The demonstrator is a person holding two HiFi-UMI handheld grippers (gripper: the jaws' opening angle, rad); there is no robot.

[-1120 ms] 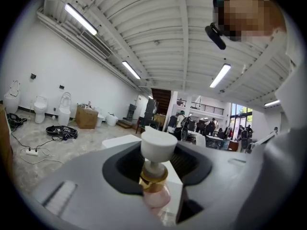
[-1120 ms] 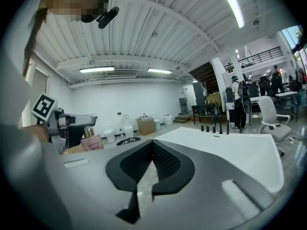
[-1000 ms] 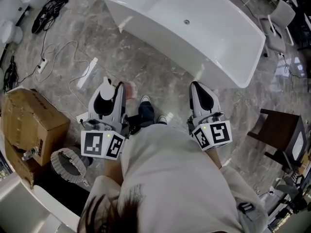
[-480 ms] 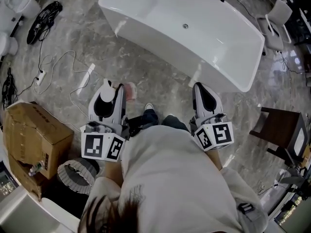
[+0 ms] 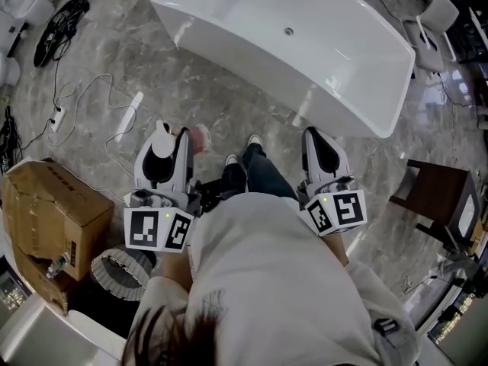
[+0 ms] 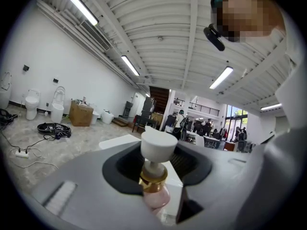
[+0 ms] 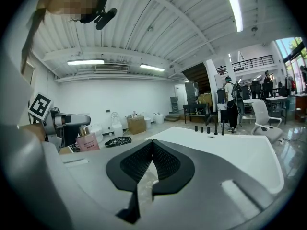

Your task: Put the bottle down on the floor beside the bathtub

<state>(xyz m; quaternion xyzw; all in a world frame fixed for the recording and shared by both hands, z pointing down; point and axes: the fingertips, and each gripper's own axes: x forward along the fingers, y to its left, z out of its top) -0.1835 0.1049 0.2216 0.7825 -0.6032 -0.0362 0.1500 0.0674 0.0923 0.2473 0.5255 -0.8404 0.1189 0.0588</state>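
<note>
We stand on the marble floor [image 5: 191,90] facing the long side of the white bathtub [image 5: 252,71], with a gripper in each hand. Our left gripper [image 5: 174,134] has its fingers partway closed. They are clamped on the upper part of the pink bottle [image 6: 154,174], whose gold collar and white pump head stand upright between the black pads. The bottle hangs in the air, clear of the floor, to the left of our forward shoe [image 5: 255,140] and short of the tub's near wall. Our right gripper [image 7: 152,145] holds nothing; its black pads meet at the tips, and only floor shows through the gap below them. A cardboard box [image 5: 53,208] sits at our left and a dark wooden chair [image 5: 431,197] at our right.
</note>
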